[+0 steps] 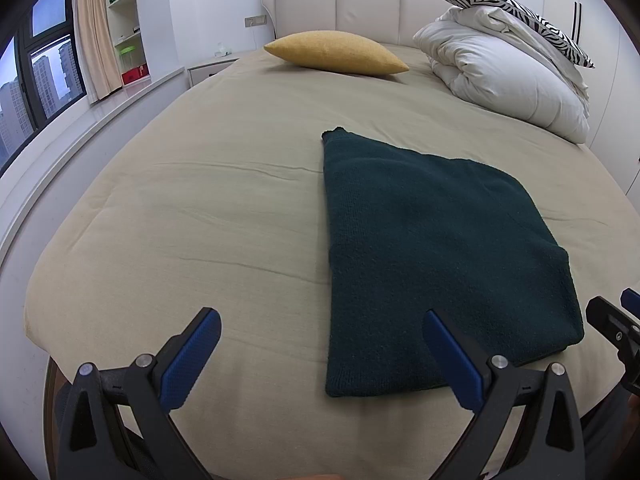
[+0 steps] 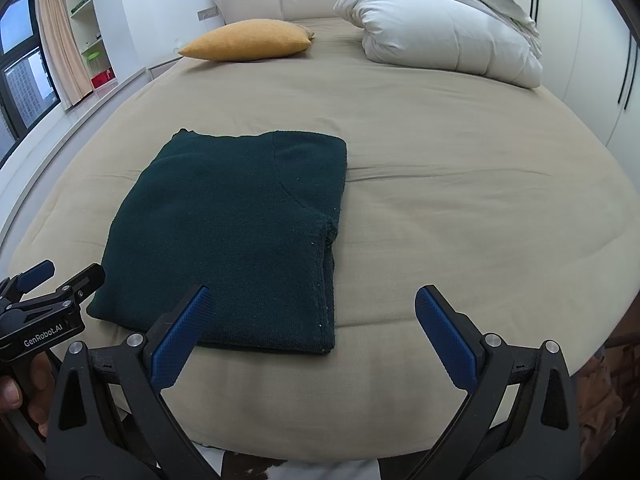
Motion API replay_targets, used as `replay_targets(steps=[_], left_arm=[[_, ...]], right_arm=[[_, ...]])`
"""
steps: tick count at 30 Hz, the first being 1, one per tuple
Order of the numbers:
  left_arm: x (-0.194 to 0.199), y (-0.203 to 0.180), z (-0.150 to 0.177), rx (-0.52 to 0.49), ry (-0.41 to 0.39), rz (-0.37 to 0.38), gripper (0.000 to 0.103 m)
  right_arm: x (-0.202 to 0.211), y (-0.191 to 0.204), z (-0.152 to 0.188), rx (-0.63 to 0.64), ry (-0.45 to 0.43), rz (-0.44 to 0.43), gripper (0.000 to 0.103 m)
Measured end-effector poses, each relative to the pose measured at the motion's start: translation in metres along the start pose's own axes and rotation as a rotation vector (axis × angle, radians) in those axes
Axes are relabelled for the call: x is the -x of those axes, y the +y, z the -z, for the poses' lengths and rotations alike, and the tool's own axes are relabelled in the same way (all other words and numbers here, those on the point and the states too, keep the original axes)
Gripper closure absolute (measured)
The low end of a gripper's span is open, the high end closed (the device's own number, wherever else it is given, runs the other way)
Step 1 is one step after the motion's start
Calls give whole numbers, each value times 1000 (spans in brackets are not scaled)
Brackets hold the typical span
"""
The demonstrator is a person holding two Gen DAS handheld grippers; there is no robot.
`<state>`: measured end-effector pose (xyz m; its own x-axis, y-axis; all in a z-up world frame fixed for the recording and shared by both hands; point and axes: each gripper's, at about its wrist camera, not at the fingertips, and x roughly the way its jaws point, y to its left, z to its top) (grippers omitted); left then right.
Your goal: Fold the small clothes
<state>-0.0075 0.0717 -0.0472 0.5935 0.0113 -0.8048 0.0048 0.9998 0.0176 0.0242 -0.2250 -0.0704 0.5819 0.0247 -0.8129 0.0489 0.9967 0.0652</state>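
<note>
A dark green knitted garment (image 1: 432,256) lies folded into a flat rectangle on the beige bed (image 1: 208,216); it also shows in the right wrist view (image 2: 236,232). My left gripper (image 1: 320,332) is open and empty, held above the bed's near edge just left of the garment's near corner. My right gripper (image 2: 312,308) is open and empty, above the near edge at the garment's right side. The left gripper (image 2: 52,280) shows at the left edge of the right wrist view; the right gripper (image 1: 616,316) shows at the right edge of the left wrist view.
A yellow pillow (image 1: 336,52) and a pile of white duvets (image 1: 512,76) with a zebra-print pillow (image 1: 516,12) lie at the headboard. A window (image 1: 44,76), curtain and shelves stand along the left wall. A white wardrobe (image 2: 592,52) is at the right.
</note>
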Motion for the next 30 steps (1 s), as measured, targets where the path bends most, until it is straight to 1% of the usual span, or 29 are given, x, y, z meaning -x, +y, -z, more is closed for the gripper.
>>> replay_targets(steps=[30], left_arm=[[0,1,0,-1,0,1,0]], right_arm=[[3,4,0,-11,-6,2,0]])
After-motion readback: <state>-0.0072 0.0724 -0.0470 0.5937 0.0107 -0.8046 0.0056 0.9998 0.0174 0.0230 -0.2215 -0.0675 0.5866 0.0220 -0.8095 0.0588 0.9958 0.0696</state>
